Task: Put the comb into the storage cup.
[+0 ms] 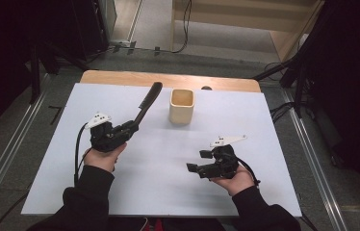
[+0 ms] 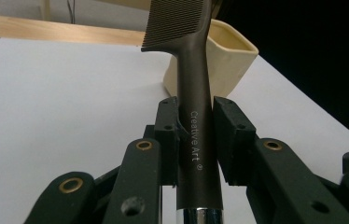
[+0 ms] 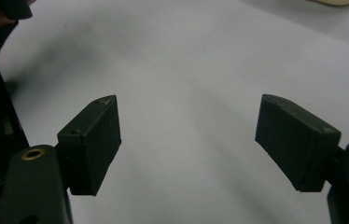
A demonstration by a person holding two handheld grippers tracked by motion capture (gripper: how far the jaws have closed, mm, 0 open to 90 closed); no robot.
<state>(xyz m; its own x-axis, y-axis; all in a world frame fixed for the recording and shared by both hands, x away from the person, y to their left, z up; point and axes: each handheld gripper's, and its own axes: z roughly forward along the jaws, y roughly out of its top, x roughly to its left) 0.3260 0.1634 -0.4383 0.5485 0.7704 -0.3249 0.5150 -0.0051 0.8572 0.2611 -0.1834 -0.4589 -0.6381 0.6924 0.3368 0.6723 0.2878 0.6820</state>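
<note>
A dark brown comb (image 1: 147, 103) with fine teeth and the print "Creative Art" on its handle (image 2: 193, 135) is held up off the table, pointing toward the far side. My left gripper (image 1: 131, 128) is shut on that handle, a jaw on each side of it (image 2: 196, 140). A cream square cup (image 1: 182, 106) stands open-topped on the white sheet, just right of the comb's head; its corner (image 2: 231, 56) rises behind the comb. My right gripper (image 1: 198, 161) hovers at the near right, jaws wide apart (image 3: 189, 144) with nothing between them, pointing left.
A white sheet (image 1: 245, 120) covers most of the wooden table (image 1: 120, 77). Dark stands and cables line the floor at both sides and behind. The person's sleeves come in from the bottom edge.
</note>
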